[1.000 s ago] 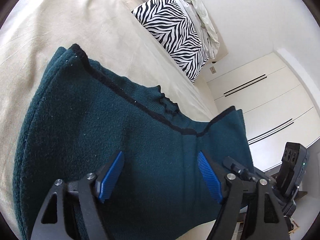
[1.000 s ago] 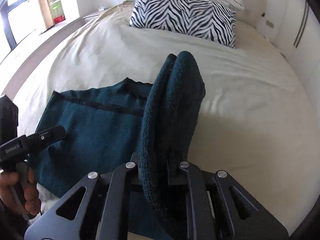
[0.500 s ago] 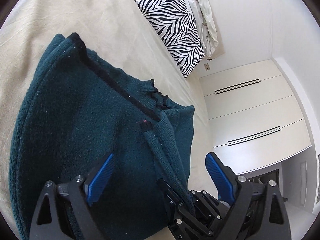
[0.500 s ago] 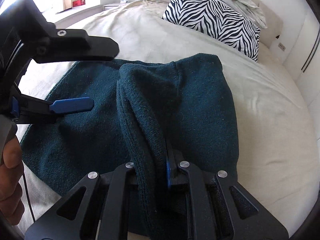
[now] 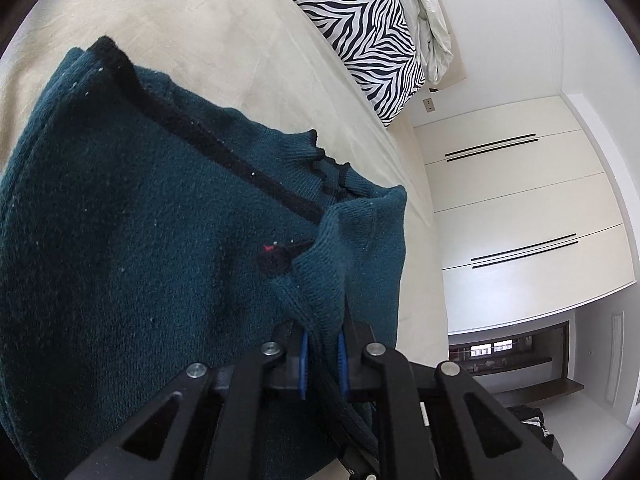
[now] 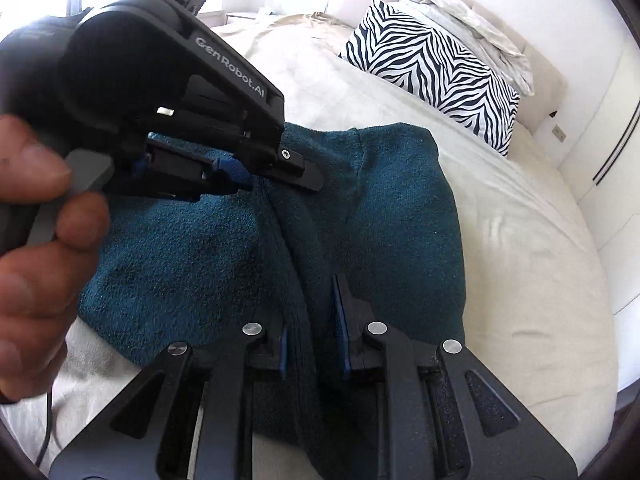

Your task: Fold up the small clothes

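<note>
Left wrist view. A dark teal knitted sweater [image 5: 132, 248] with black trim lies on a beige bedsheet [image 5: 224, 32], filling most of the lower left. One edge of it is folded over toward the middle, forming a raised ridge. The left gripper [image 5: 322, 354] has just been closing; its blue pads [image 5: 303, 364] now press on that folded edge from both sides, jaws nearly together. A zebra-print pillow [image 5: 360, 28] rests at the far end of the bed, a crumpled pale cover [image 5: 428, 12] just beside it. White wardrobe doors [image 5: 520, 208] stand to the right.

Right wrist view. The sweater [image 6: 192, 264] lies flat on the sheet [image 6: 532, 280], one side folded inward. The right gripper [image 6: 312, 344] straddles the folded ridge; its jaws have just been opening, and a narrow gap shows on the right pad's side. Whether the left pad touches the knit cannot be told with certainty; the grip appears released. The left gripper [image 6: 256, 178] enters from the upper left, its tips closed on the fold farther along, held by a hand [image 6: 36, 240] at the left edge. The zebra pillow [image 6: 432, 72] sits beyond, well apart from the sweater.
</note>
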`<state>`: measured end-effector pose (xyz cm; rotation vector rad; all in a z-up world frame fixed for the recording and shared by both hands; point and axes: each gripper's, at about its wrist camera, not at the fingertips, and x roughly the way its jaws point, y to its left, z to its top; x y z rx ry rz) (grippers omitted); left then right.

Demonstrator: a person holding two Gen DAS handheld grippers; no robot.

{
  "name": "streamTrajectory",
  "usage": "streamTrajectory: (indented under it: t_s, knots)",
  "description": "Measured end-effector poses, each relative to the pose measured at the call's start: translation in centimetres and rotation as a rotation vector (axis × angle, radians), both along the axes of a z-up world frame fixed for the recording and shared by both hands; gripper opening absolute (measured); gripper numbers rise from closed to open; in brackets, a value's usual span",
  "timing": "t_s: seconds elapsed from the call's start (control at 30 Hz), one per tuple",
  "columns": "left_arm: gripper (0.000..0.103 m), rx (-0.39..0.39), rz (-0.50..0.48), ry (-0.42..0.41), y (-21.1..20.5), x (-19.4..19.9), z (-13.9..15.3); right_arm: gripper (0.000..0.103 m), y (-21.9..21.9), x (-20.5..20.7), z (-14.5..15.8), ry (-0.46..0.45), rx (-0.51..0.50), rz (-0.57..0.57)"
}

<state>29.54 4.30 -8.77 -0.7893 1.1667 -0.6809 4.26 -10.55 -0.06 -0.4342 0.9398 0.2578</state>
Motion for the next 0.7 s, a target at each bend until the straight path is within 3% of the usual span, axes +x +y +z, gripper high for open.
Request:
streamTrajectory:
  t_s: [0.07, 0.13, 0.27, 0.37, 0.53, 0.57, 0.63, 0.7]
  knots:
    - [0.012, 0.000, -0.003, -0.004, 0.1, 0.2, 0.1, 0.028, -0.5, -2.5, 0.5, -0.063, -0.047, 0.022]
    - [0.012, 0.002, -0.002, -0.007, 0.1, 0.4, 0.2, 0.045, -1.0, -5.0, 0.3, -0.123, -0.107, 0.046]
    - [0.012, -0.003, 0.008, -0.009, 0.7, 0.2, 0.4, 0.047, -1.5, -8.2, -2.0, -0.203, -0.244, 0.113]
    - [0.012, 0.001, 0.010, -0.009, 1.0, 0.0, 0.5, 0.035, -2.3, -8.0, -2.4, -0.173, -0.183, 0.098]
    - [0.012, -0.002, 0.016, -0.005, 1.5, -0.1, 0.6, 0.020, -1.8, -8.9, -1.3, -0.275, -0.196, 0.145]
    - [0.012, -0.002, 0.018, -0.007, 1.6, 0.0, 0.7, 0.020, -1.4, -9.1, -1.2, -0.306, -0.207, 0.169]
    - [0.012, 0.005, 0.023, -0.016, 2.1, 0.2, 1.1, 0.009, 0.0, -10.1, -0.8, -0.354, -0.232, 0.229]
    - [0.012, 0.013, 0.031, -0.025, 2.8, 0.6, 1.7, 0.007, 1.1, -10.8, -0.7, -0.364, -0.239, 0.287]
